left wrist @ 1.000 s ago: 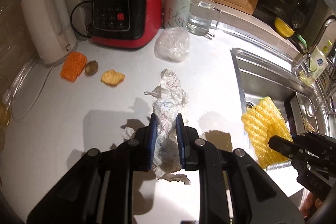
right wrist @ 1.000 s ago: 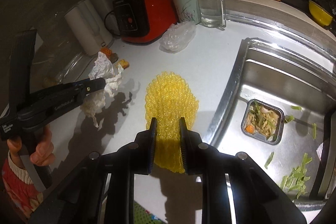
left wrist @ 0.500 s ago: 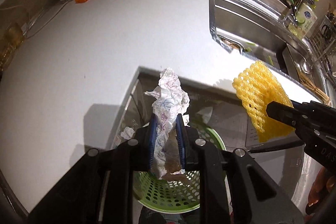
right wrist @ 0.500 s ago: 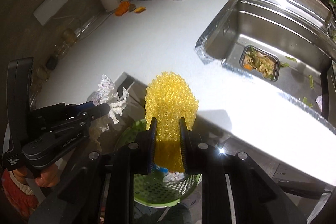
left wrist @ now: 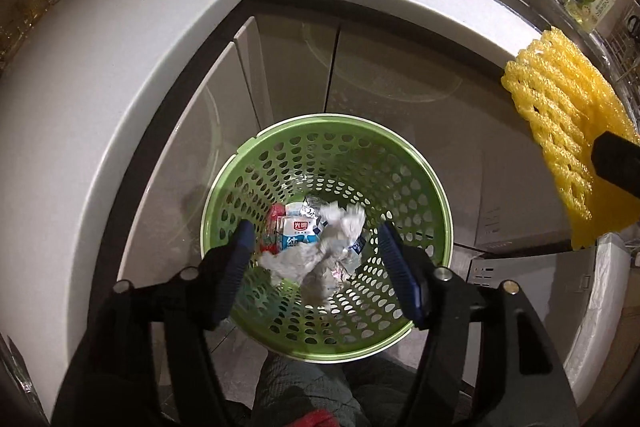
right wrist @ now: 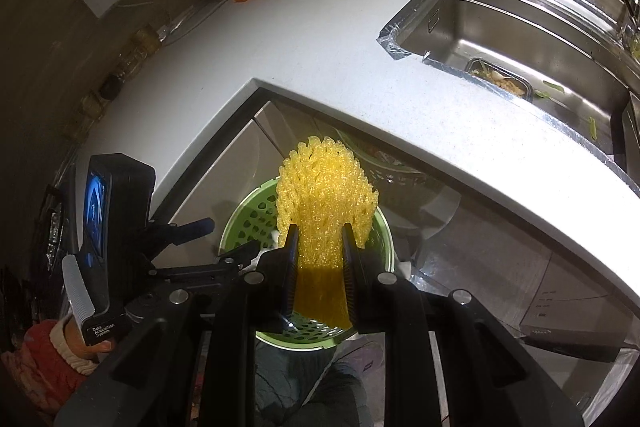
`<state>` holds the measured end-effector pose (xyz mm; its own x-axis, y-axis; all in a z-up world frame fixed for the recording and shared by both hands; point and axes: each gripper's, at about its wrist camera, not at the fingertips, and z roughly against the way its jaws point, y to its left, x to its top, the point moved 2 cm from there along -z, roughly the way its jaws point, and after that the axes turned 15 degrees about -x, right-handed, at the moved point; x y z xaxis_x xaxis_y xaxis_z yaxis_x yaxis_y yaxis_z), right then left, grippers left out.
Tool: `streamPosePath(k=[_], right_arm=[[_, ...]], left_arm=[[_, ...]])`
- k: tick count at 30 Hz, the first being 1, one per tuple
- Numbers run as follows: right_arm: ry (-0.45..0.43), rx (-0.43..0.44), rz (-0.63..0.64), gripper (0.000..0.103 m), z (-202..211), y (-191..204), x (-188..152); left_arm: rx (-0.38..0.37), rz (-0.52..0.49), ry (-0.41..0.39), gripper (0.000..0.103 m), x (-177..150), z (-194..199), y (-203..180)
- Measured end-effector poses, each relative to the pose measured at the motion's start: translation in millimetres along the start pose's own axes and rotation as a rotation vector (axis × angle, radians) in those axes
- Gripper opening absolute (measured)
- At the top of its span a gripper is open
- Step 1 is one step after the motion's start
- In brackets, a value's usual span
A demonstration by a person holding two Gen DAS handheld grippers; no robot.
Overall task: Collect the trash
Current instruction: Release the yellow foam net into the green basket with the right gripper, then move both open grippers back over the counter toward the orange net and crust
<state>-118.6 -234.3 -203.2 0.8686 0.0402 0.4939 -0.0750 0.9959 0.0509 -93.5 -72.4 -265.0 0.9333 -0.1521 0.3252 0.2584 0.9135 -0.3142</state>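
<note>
Over a green bin on the floor below the counter, the left gripper hangs with its jaws opening, nothing between the pads; crumpled paper lies straight beneath them among cartons at the bin's bottom, blurred enough that it may not yet have settled. To that gripper's right and a little higher, the right gripper pinches a yellow foam net by its lower end, the mesh fanning upright ahead of the fingertips, with the bin's rim directly under it.

The net looks very light, soft and springy: the pads have squeezed its waist narrow while the free end keeps its shape. A hold at the bunched end, as here, seems right, since the open mesh would give little to grip at its edge. So light a piece may drift or catch on a pad when let go, so release low and centred over the bin looks wise.
</note>
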Motion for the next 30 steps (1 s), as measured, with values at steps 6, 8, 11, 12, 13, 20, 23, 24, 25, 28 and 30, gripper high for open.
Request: streamPosePath(k=[6, 8, 11, 12, 13, 20, 23, 24, 25, 28, 30], right_arm=[[0.003, 0.006, 0.01, 0.022, 0.1, 4.4, -5.9], [-0.003, 0.01, 0.021, 0.022, 0.9, 6.3, -6.0], [-0.013, 0.011, 0.045, 0.023, -1.1, 10.1, -6.1], [-0.016, 0.009, 0.057, 0.023, -3.3, 12.1, -6.9], [-0.017, 0.008, 0.068, 0.023, -6.0, 13.4, -8.0], [0.018, 0.043, 0.137, 0.046, -33.7, 32.7, -21.5], [-0.004, 0.035, 0.134, 0.083, -33.1, 37.1, -22.3], [-0.009, 0.037, 0.132, 0.086, -31.1, 37.6, -20.8], [-0.013, 0.039, 0.127, 0.09, -28.5, 37.6, -18.6], [-0.041, 0.027, 0.102, 0.098, -15.6, 32.5, -9.4], [-0.062, 0.028, 0.086, 0.1, -6.0, 28.6, -0.4]], left_arm=[[-0.001, 0.003, -0.023, 0.073, 2.3, 14.6, -0.6], [0.007, -0.003, -0.042, 0.074, 4.8, 24.4, -2.7], [0.025, -0.003, -0.09, 0.078, 9.6, 47.1, -2.9], [0.034, 0.0, -0.112, 0.082, 10.7, 57.2, -1.7], [0.048, 0.001, -0.133, 0.083, 13.0, 65.1, -1.0], [0.144, 0.017, -0.218, 0.089, 16.4, 108.5, 10.3], [0.154, 0.042, -0.234, 0.09, 18.0, 116.8, 14.4], [0.155, 0.05, -0.238, 0.09, 18.5, 118.6, 15.5], [0.155, 0.055, -0.243, 0.09, 18.3, 120.4, 16.6], [0.161, 0.06, -0.258, 0.091, 18.9, 129.4, 20.2], [0.165, 0.061, -0.271, 0.091, 19.6, 135.8, 20.4]])
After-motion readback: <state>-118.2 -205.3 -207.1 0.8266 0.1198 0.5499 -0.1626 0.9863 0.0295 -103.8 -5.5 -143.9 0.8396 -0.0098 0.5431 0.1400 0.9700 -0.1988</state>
